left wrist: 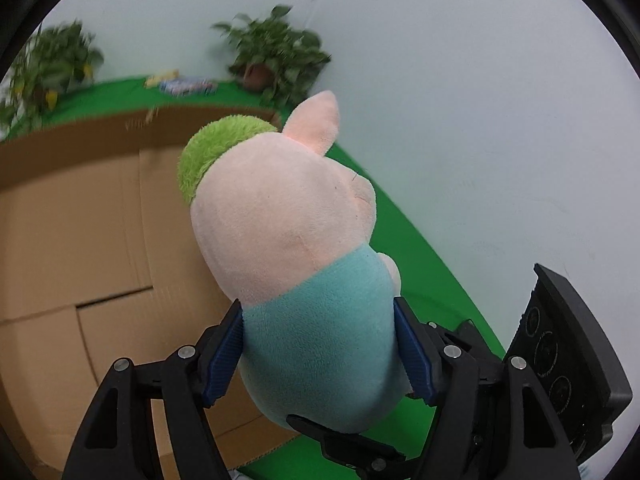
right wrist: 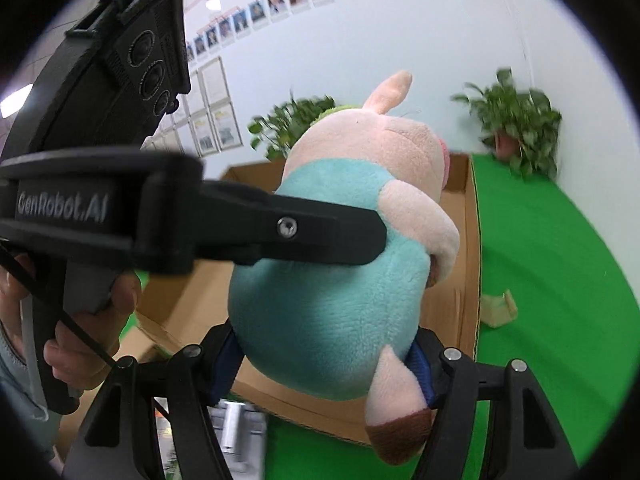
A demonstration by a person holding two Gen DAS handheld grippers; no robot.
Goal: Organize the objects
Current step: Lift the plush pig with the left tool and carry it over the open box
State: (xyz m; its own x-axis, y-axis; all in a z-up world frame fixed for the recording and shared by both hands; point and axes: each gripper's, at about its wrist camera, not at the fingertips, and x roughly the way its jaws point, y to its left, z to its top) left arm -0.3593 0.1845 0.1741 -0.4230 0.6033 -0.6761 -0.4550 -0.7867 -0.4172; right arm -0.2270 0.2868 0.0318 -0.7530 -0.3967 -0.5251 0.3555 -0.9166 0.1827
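In the left wrist view, a potted plant stands at the far left on the green worktop, blurred. Below it the open cardboard box fills the left half of the picture, its brown flaps meeting on the bottom. Beyond the box's far wall lies a small blurred packet, and to its right a second potted plant stands against the pale wall. In the middle, the plush pig, pink with a green cap and a teal shirt, is held up above the box's right edge. The left gripper clamps it: the blue pads of its fingers press into the teal shirt on both sides. At the right edge part of the other black device shows.

In the right wrist view, a person's hand at the far left grips the black handle of the left gripper, whose arm reaches across to the pig's teal belly. Framed papers and photos hang on the wall behind. The plush pig sits in the centre, above the cardboard box, with the right gripper closed on its lower body, pads pressing on each side near the brown-tipped foot. A crumpled scrap of cardboard lies on the green worktop to the right, and a plant stands in the far corner.
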